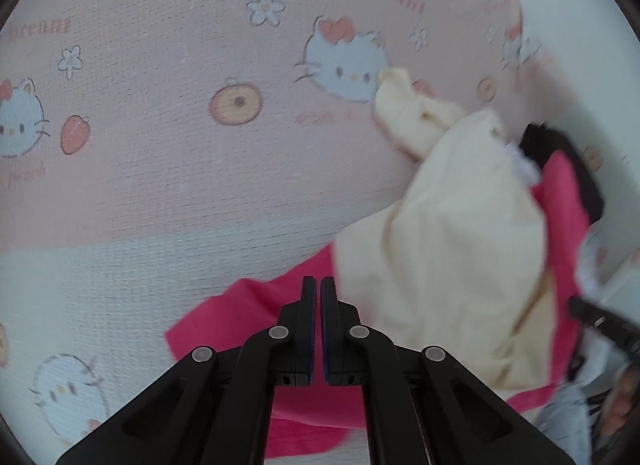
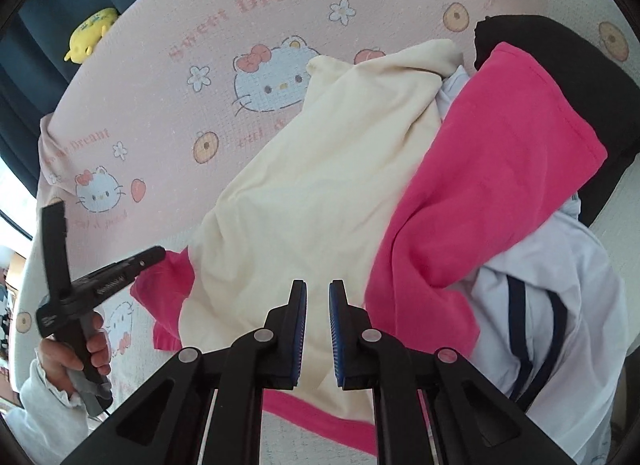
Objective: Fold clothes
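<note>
Left gripper (image 1: 318, 289): jaws nearly together, only a thin slit between the pads, nothing seen held. It sits low centre in the left wrist view, tips over the edge of the pink garment (image 1: 224, 317). In the right wrist view the same gripper shows at lower left, gripped by a hand (image 2: 78, 349) in a pale sleeve, tips near the pink fabric's left edge.

Right gripper (image 2: 318, 301): jaws narrowly parted with a clear gap, empty, positioned above the cream garment (image 2: 312, 193) at lower centre of its own view.

Clothes: a loose, unfolded pile on a pink printed sheet (image 2: 192, 41) with cat faces, flowers and "Sweet Dream" lettering. The cream garment lies on top, centre of the right wrist view; the pink one spreads beneath and to its right. A black garment (image 2: 592, 97) lies at upper right, a white garment with dark stripes (image 2: 560, 313) at lower right.

A yellow soft toy (image 2: 90, 35) sits at upper left, beyond the sheet's edge. The left wrist view is motion-blurred on its right side.
</note>
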`<state>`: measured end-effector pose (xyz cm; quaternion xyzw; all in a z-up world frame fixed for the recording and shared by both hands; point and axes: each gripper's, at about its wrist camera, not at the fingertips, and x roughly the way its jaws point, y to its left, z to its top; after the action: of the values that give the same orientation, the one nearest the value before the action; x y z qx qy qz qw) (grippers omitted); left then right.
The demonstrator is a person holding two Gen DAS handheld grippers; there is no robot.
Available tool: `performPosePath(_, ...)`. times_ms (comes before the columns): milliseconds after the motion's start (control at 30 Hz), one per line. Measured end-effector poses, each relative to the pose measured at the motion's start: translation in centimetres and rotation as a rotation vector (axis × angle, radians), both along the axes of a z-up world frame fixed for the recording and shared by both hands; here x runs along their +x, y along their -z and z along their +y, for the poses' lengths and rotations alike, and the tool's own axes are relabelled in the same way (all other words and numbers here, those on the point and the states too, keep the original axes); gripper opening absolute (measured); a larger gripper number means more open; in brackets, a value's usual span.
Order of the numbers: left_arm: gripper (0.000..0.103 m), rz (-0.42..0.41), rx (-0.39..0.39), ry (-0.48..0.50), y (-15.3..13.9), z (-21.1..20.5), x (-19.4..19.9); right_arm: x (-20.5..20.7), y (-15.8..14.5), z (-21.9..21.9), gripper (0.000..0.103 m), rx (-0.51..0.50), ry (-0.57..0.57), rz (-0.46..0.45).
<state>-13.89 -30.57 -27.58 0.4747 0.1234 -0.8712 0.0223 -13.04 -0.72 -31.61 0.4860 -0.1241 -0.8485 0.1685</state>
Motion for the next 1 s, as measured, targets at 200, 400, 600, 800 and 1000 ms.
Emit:
performPosePath(200,0.001,0.070,0.131,0.039,-2.1,2.1,0.8,1.1,-0.5,2.0,0.023,-0.040,0.042,0.000)
performPosePath(400,0.011,0.037,0.155,0.089,-2.4,5.5,0.4,3.0,0.4,6.9,0.046,-0.296,0.162,-0.056)
performPosePath(600,0.049,0.025,0.127,0.177,-1.6,9.2,0.3,4.1,1.7,10.8,0.050,-0.466,0.267,-0.086)
performPosePath(800,0.050,-0.030,0.138,0.231,-0.5,12.8,0.1,4.3,2.9,11.7,0.058,-0.474,0.293,-0.131)
performPosePath(1000,0.050,-0.038,0.101,0.297,-0.4,16.3,-0.2,3.7,4.5,11.2,0.060,-0.523,0.280,-0.171)
